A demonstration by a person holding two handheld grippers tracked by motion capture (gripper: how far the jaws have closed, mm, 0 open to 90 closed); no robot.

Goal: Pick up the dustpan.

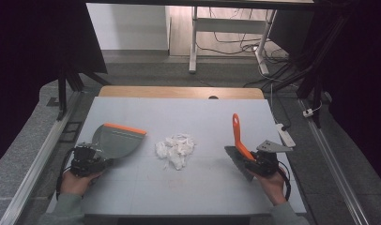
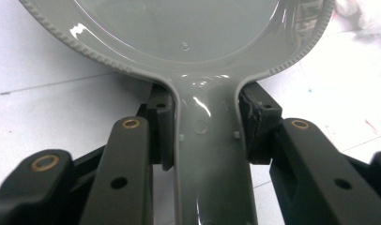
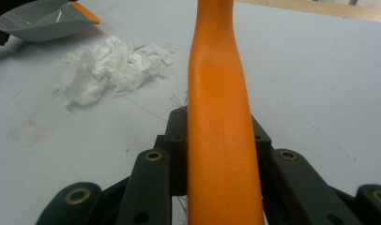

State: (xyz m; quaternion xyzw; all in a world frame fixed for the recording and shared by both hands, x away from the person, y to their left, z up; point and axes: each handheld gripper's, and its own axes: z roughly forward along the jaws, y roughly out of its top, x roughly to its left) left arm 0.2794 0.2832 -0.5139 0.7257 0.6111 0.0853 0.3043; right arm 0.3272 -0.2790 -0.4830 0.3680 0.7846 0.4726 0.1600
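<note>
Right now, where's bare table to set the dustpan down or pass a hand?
Free: the far strip between the paper scraps and the table's wooden back edge, and the near strip between both hands. Also the gap between scraps and brush. Crowded: left of the scraps, where the dustpan in the left gripper sits close; right gripper holds the brush.

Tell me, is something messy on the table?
Yes. A loose heap of torn white paper scraps lies mid-table, between the grey plastic dustpan with an orange lip and the orange-handled brush. Nothing else looks odd.
</note>
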